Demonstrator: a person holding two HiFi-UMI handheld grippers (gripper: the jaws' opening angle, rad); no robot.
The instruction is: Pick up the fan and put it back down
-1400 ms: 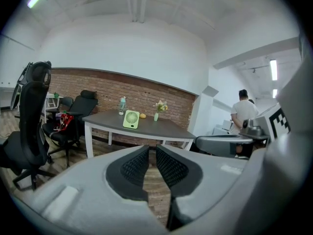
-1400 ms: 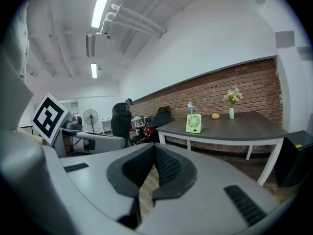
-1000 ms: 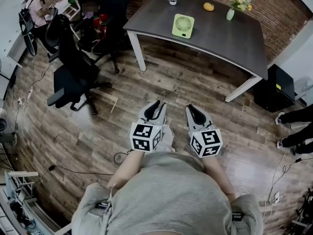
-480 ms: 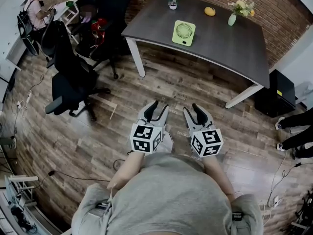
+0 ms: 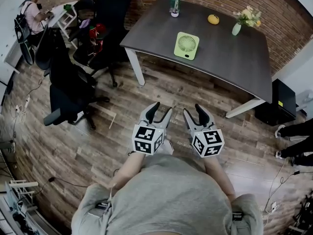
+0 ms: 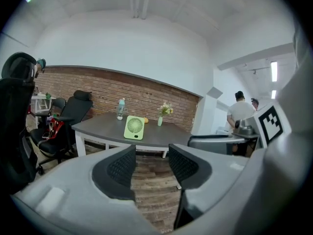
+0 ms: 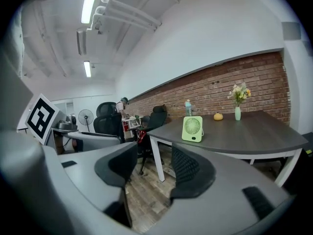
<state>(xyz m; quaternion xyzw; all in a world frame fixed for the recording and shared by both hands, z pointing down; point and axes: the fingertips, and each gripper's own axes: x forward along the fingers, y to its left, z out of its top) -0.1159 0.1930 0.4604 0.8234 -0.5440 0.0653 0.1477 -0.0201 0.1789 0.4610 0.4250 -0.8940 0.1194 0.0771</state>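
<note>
Near the middle of the worktop (image 5: 234,58), closer to its near edge, the green fan (image 5: 186,45) stands upright and untouched, while the left gripper (image 5: 160,110) and right gripper (image 5: 194,111) hover side by side over the wooden floor (image 5: 161,84), well apart from it. Both have just been spreading their jaws and hold nothing, with only floor between the pads, probably readying a two-sided grasp. The head view shows the gap yet to cross, whereas the gripper views show the fan's grille facing the person.
</note>
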